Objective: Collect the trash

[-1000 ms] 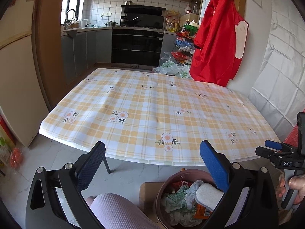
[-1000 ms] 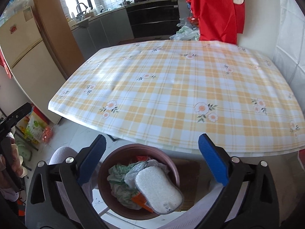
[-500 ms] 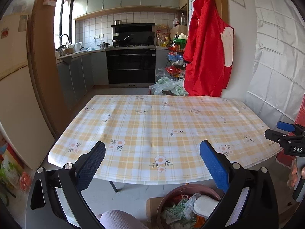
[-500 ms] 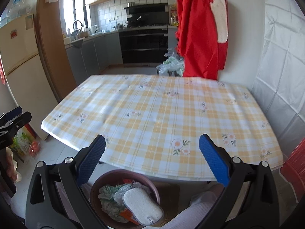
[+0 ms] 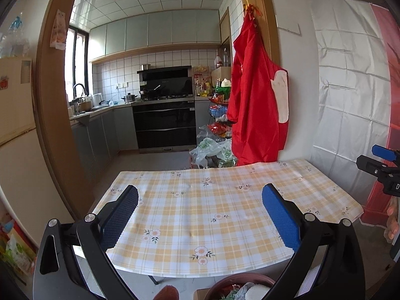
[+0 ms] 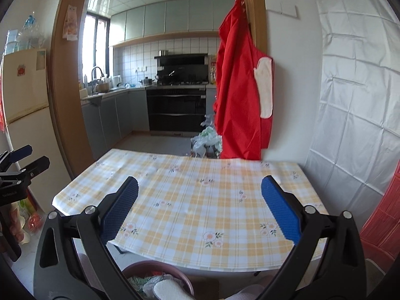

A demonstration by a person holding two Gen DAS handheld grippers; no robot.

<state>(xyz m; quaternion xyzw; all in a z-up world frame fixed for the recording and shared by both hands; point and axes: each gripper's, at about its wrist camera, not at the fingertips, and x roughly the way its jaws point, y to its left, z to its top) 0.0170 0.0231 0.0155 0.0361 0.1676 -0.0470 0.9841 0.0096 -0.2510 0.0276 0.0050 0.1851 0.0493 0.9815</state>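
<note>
Trash sits in a brownish-red bin (image 6: 160,271) on the floor, just below and slightly left of the right tool (image 6: 200,207), at the bottom edge of that view. Inside the bin lie a white sponge (image 6: 170,290), crumpled clear plastic (image 6: 150,283) and green wrappers (image 6: 136,281), with a bit of red packaging behind them. From the left tool (image 5: 200,208) the same bin (image 5: 237,278) shows below and to the right, half hidden by the tool's right finger.

Both tools are spread wide, their blue pads well apart and nothing between them. Each hangs near the close edge of the worktop (image 5: 225,215), which reaches out ahead under a yellow-and-white checked cloth with small flower prints.

Beyond the far edge of the worktop a red apron (image 5: 255,105) hangs on the wall, ahead and to the right. Plastic bags (image 5: 212,151) are heaped on the floor at its foot, and a black oven (image 5: 163,122) stands farther ahead in the kitchen. A cream fridge (image 6: 25,95) is off to the left of the right tool. The person's knee in pale pink fabric shows beside the bin at the bottom of the right view.
</note>
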